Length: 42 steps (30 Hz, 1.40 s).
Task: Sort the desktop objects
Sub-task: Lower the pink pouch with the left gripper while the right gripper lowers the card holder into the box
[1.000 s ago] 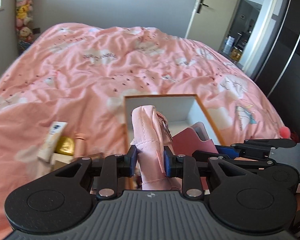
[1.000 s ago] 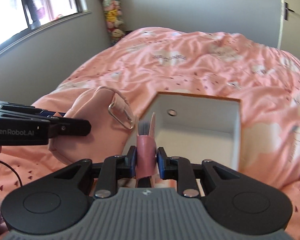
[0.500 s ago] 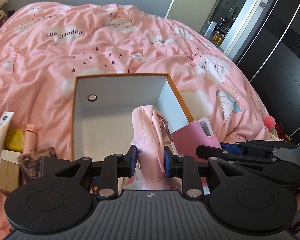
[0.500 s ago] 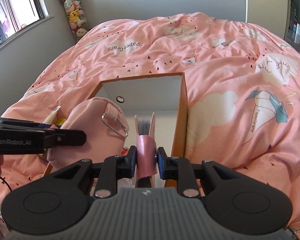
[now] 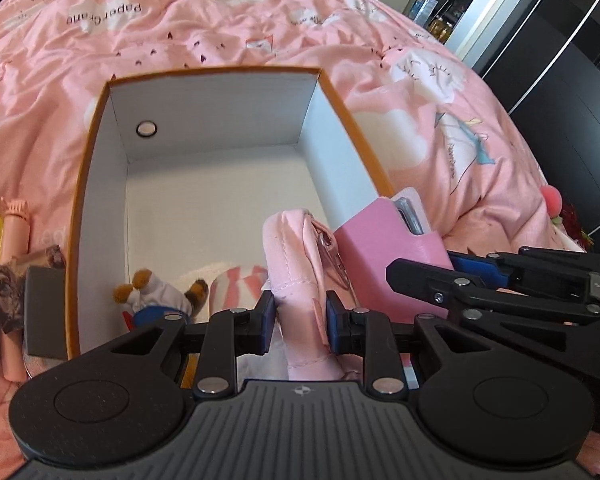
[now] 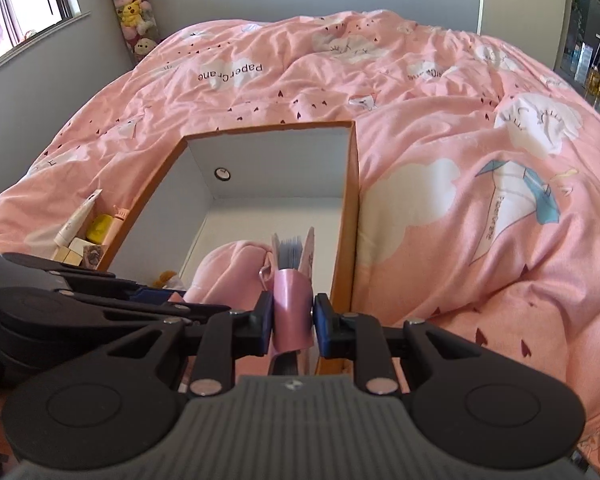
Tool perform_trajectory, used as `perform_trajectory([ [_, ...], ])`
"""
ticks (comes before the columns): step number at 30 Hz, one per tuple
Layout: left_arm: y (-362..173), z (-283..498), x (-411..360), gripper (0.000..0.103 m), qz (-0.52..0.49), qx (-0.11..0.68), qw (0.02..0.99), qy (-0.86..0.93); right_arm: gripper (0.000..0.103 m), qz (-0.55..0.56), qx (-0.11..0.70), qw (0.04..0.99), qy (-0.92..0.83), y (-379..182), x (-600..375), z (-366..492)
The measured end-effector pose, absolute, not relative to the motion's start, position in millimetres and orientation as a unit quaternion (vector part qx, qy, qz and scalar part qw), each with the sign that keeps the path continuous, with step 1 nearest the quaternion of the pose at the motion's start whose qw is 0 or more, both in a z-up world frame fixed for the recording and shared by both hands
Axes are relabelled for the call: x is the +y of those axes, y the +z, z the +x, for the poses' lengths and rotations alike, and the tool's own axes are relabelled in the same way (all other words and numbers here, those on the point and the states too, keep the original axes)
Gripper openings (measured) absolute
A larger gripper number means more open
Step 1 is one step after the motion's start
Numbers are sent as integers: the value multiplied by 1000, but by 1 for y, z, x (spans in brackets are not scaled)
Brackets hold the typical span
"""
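An open box with an orange rim [image 5: 94,128] and white inside stands on the pink bed; it also shows in the right wrist view [image 6: 352,200]. My left gripper [image 5: 300,320] is shut on a pale pink fabric pouch [image 5: 296,256], held over the box's near right part. My right gripper [image 6: 292,320] is shut on a pink wallet-like case [image 6: 290,292] with cards or pages sticking out, just inside the box's right wall. The case [image 5: 384,248] shows beside the pouch in the left wrist view. A small plush toy [image 5: 156,292] lies in the box's near left corner.
Left of the box lie a pink tube-like item [image 5: 14,240], a yellow object [image 6: 100,226], a white cream tube [image 6: 78,222], wooden blocks [image 6: 74,254] and a dark card [image 5: 44,312]. A pink duvet [image 6: 460,160] covers the bed. A dark wardrobe [image 5: 580,80] stands to the right.
Both grippers have moved forward and down over the box with their loads. The box now fills more of each view, and the plush toy inside has come into sight.
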State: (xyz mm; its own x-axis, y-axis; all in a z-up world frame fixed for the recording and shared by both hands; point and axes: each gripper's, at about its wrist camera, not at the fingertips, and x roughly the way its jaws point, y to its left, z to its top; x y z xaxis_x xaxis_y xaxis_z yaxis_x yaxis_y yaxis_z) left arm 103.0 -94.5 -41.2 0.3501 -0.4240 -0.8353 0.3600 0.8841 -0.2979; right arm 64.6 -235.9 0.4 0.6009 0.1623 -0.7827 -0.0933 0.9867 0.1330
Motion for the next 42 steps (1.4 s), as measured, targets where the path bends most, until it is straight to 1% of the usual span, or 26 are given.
perform_trajectory([
  [4,-49,99,-92,29,-29,524,815,-246,23,51,458,884,76,-8,-237,64],
  [12,-52,91,-90,30,-21,512,818,-260,23,49,458,884,80,-13,-234,61],
  [16,-52,89,-86,33,-36,506,820,-264,23,48,455,885,81,-14,-234,61],
  [27,-45,85,-65,36,-84,497,819,-273,24,-2,452,889,76,-14,-223,61],
  [29,-45,85,-63,36,-90,499,816,-279,24,-2,454,888,76,-14,-222,63],
  [33,-48,87,-63,30,-94,500,812,-284,25,14,467,879,89,-18,-221,72],
  [37,-47,85,-67,28,-82,499,812,-291,25,11,481,872,90,-23,-220,76],
  [42,-49,87,-67,28,-89,503,806,-300,27,37,497,860,108,-21,-228,79],
])
